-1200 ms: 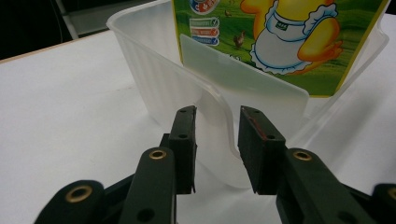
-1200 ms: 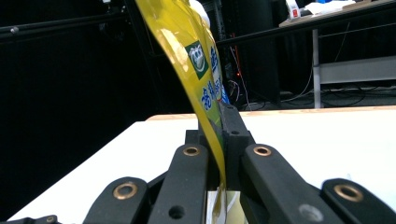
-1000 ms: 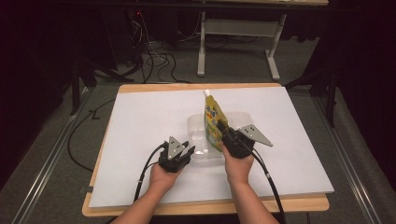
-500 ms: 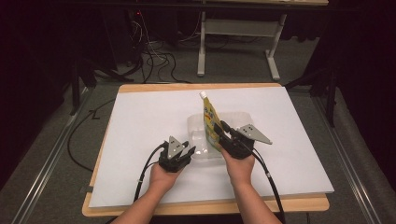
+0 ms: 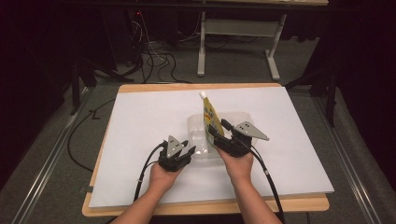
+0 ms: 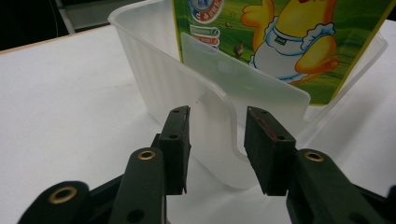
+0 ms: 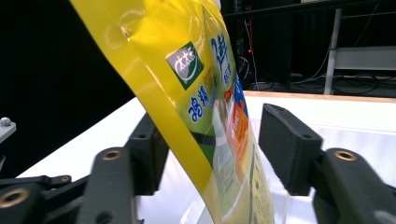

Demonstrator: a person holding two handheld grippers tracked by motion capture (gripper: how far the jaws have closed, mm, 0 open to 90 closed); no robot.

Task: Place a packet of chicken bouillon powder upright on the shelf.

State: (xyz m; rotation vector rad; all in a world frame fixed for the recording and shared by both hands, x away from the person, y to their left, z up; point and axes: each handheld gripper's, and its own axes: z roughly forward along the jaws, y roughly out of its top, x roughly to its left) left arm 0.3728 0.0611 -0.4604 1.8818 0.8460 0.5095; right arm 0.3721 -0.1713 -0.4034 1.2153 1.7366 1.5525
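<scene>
I see the yellow pouch point(image 5: 211, 116) standing tilted in the clear tub point(image 5: 196, 127) mid-table. My right gripper point(image 7: 212, 154) straddles it, jaws released; my left gripper point(image 6: 215, 144), also released, brackets the tub's near wall.

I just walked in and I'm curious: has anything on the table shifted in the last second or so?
Very little. The yellow pouch standing in the clear plastic tub has tipped slightly, its white cap shifting a bit toward the left. The right gripper stays with its jaws on either side of the pouch, the left gripper stays open at the tub's near corner, and the tub has not moved.
</scene>
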